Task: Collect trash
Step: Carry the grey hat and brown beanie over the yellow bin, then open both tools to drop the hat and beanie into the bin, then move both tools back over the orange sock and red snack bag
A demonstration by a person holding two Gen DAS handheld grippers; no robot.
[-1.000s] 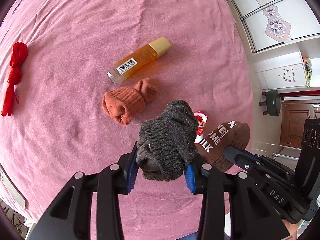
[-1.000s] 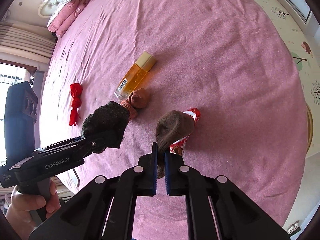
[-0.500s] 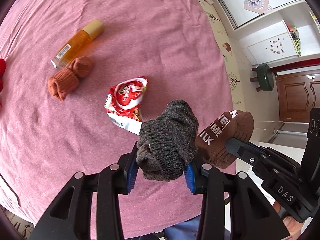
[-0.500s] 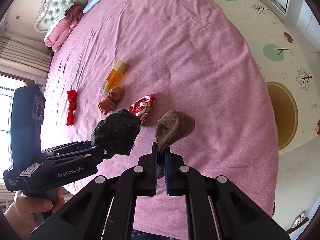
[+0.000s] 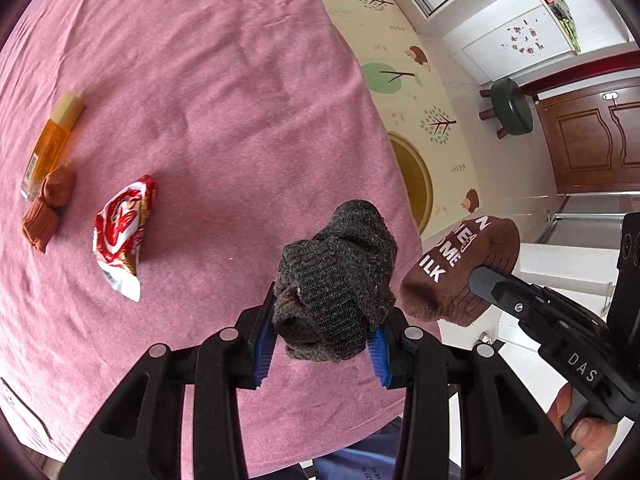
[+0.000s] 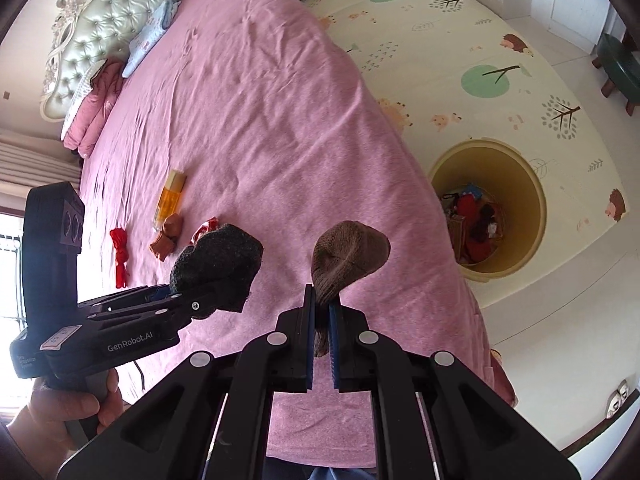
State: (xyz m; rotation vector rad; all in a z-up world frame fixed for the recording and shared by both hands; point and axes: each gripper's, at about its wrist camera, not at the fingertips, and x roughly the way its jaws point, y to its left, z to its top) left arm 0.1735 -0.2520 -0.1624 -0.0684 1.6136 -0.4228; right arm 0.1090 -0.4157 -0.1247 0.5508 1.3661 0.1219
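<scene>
Gripping grey sock (image 5: pixel 336 280) in left tongs (image 5: pixel 322 346), brown sock (image 6: pixel 348 254) in right tongs (image 6: pixel 321 340), above pink bed (image 6: pixel 260 120), bin (image 6: pixel 486 208) nearby.

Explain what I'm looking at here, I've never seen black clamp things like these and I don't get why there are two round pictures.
There is no robot: a person holds a two-finger grabbing tool in each hand, and each carries a fisheye camera looking along its fingers, hence two round pictures. The left tool grips a dark grey sock. The right tool pinches a brown sock. Below is a bed with a pink sheet. On it lie a red snack wrapper, an orange sock, an amber bottle and a red string bundle. A yellow bin stands on the floor beside the bed.
</scene>
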